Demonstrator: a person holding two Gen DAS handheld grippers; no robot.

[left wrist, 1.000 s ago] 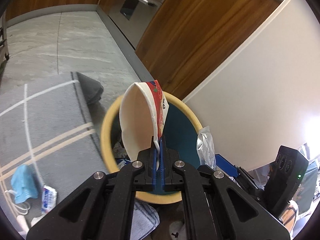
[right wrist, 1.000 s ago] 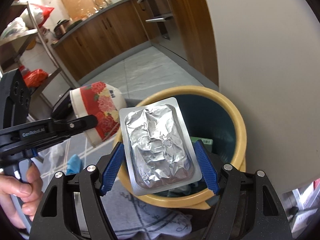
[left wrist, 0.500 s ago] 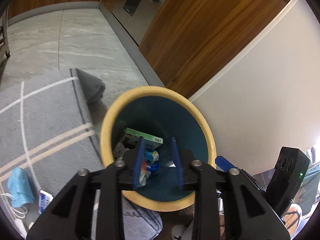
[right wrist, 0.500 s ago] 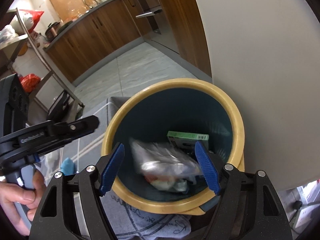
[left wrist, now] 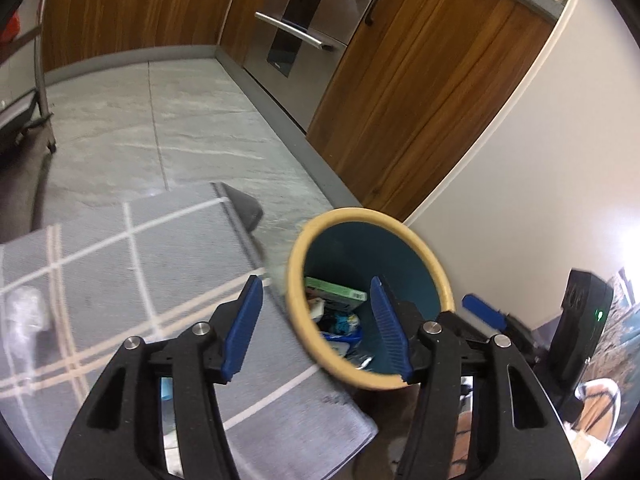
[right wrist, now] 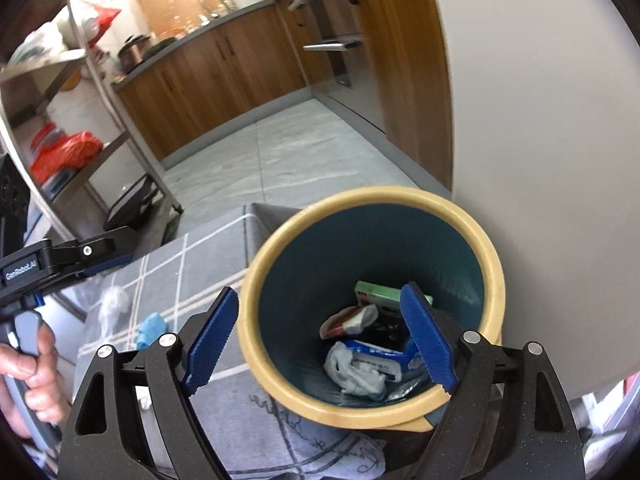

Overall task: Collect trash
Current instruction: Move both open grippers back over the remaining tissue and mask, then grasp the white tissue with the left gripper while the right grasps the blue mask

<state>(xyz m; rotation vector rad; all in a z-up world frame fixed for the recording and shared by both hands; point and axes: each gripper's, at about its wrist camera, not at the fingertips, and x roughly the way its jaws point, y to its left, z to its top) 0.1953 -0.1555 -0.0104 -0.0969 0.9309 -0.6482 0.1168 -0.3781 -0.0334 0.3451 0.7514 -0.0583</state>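
Note:
A trash bin (right wrist: 372, 194) with a yellow rim and teal inside stands by the wall, also seen in the left wrist view (left wrist: 352, 213). In it lie a green box (right wrist: 376, 292), a floral paper cup (right wrist: 348, 320), a white-and-blue wrapper (right wrist: 372, 364) and other scraps. My right gripper (right wrist: 320, 288) hovers over the bin, jaws opening, nothing between them. My left gripper (left wrist: 314, 280) is above the bin's left rim and the rug, jaws opening and empty. On the rug lie a blue face mask (right wrist: 150, 328) and a clear plastic piece (right wrist: 114, 300).
A grey checked rug (left wrist: 120, 260) covers the floor left of the bin. A white wall (right wrist: 540, 160) is behind the bin, wooden cabinets and an oven (left wrist: 304, 32) beyond. A metal shelf rack (right wrist: 100, 120) stands at the left. A hand (right wrist: 28, 368) holds the left gripper.
The left gripper let go of the floral cup, which dropped into the bin, then drew back to the left. The right gripper released the foil pack into the bin and opened wider.

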